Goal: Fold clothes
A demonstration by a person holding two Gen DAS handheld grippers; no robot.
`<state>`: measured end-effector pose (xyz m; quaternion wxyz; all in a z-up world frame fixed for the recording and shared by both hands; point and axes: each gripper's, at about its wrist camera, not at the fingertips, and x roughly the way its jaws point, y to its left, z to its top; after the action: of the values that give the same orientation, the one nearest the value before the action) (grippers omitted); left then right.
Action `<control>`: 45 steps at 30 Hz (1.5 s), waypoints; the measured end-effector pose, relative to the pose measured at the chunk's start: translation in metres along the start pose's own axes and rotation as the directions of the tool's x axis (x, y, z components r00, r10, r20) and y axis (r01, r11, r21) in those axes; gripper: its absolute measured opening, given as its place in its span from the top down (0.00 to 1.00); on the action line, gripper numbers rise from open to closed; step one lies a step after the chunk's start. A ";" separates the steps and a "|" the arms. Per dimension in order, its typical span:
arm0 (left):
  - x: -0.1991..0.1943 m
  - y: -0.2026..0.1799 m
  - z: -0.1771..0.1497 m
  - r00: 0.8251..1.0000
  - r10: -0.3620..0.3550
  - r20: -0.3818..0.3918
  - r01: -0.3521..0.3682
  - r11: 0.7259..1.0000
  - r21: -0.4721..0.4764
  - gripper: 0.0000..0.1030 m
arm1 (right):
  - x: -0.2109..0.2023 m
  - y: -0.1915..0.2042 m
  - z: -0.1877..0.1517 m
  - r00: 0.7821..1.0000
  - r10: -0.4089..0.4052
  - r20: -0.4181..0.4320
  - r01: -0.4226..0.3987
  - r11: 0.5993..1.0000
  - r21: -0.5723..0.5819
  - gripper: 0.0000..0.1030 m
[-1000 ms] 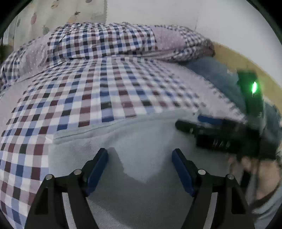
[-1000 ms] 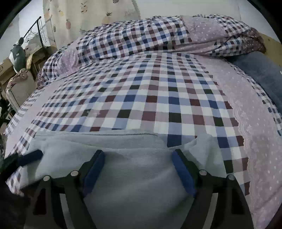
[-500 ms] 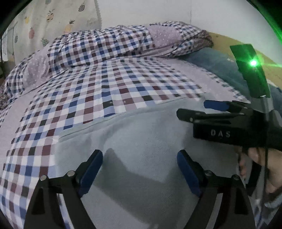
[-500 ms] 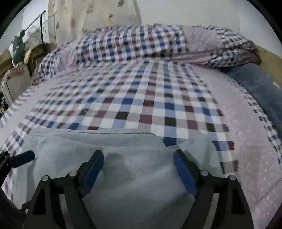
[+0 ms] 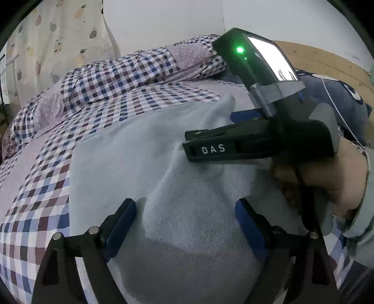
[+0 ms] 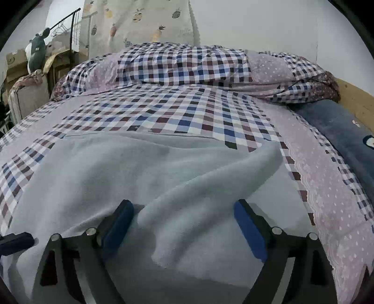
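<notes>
While the left gripper (image 5: 185, 224) stood wide over the pale garment (image 5: 145, 149), the right gripper (image 5: 233, 131) crossed ahead of it (spread hidden there). Its own view showed the right gripper (image 6: 183, 222) wide, cloth rumpled between its fingers; matched grips would likely fold evenly.

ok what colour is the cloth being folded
Pale grey-blue, plain with no pattern; the cloth shows best in the right wrist view.

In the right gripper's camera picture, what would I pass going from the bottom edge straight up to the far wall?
right gripper → pale grey garment → checked bedspread → rolled checked duvet → pineapple-print curtain
</notes>
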<state>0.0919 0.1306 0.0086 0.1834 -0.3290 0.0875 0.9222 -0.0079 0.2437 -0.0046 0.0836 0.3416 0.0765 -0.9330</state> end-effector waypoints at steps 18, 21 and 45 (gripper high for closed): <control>-0.062 0.083 -0.057 0.981 -0.184 -0.065 0.136 0.883 -0.450 0.13 | -0.060 0.001 -0.032 0.999 0.001 0.046 -0.001 1.000 0.002 0.10; -0.077 0.109 -0.070 0.968 -0.239 -0.074 0.159 0.816 -0.556 0.13 | -0.085 0.008 -0.044 0.998 0.007 0.062 -0.005 0.999 -0.035 0.10; -0.025 0.146 -0.037 0.588 -0.773 0.238 0.572 0.189 -0.798 0.06 | -0.164 0.184 -0.147 0.959 0.135 0.250 0.077 0.725 -0.684 0.09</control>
<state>0.0731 -0.0207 0.0018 0.3855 -0.4751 -0.4821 0.6271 0.2460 0.1109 -0.0250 0.2289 0.1506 0.3982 -0.8754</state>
